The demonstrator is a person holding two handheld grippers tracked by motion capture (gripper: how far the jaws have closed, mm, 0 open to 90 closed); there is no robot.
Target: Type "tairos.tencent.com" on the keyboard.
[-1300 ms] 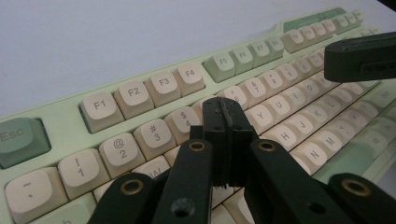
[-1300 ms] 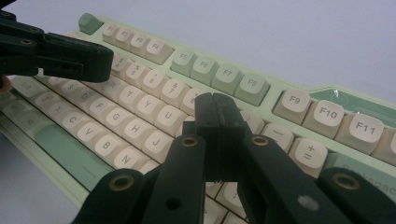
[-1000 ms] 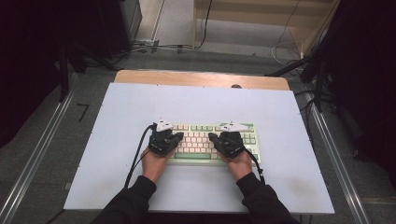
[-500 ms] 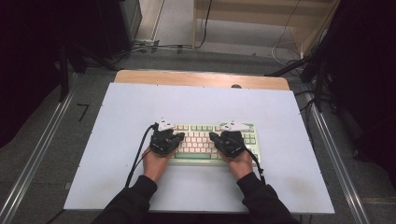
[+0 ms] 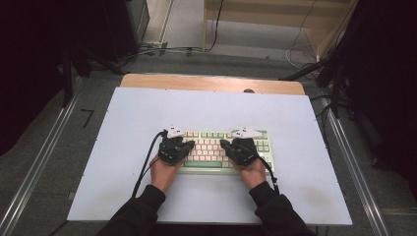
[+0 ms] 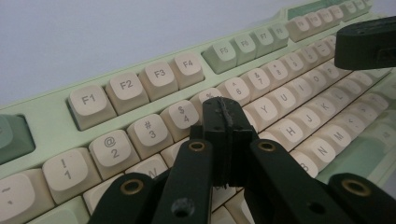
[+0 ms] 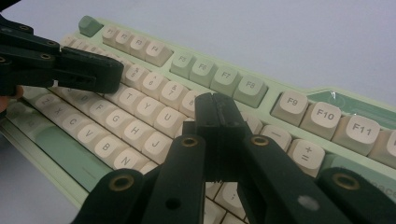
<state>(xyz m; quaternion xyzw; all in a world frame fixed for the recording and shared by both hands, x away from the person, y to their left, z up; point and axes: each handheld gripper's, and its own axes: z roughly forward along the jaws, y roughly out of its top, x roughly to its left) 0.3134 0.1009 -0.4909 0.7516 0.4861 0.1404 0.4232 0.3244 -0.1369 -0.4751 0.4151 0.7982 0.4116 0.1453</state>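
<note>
The white surface (image 5: 147, 113) sits on a wooden top whose bare strip (image 5: 211, 82) shows along the far edge. Grey floor (image 5: 44, 142) lies on both sides, with 2 metal rails, left (image 5: 37, 167) and right (image 5: 351, 167). Cables (image 5: 300, 54) lie far right.
</note>
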